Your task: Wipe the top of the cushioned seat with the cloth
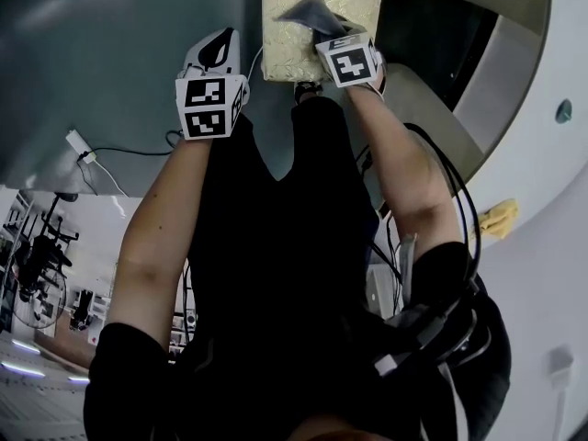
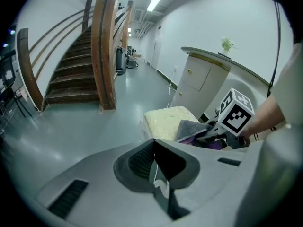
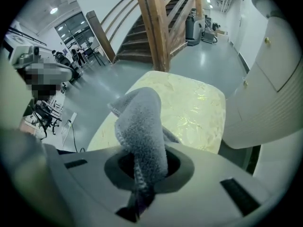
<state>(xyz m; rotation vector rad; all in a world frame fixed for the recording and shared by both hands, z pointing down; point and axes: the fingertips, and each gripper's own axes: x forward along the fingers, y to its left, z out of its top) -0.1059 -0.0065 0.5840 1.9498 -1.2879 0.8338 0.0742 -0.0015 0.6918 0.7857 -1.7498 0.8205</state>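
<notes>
Above cushioned seat (image 1: 287, 39) — right hand-held gripper (image 3: 141, 171) grips cloth (image 3: 142, 126) | seat's far end cropped

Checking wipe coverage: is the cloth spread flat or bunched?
Bunched. The grey cloth rises as a folded wad from the shut jaws of the right gripper, over the cushioned seat, not spread flat.

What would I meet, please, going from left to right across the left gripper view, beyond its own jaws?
A wooden staircase → cushioned seat → cloth → right gripper → the person's forearm.
</notes>
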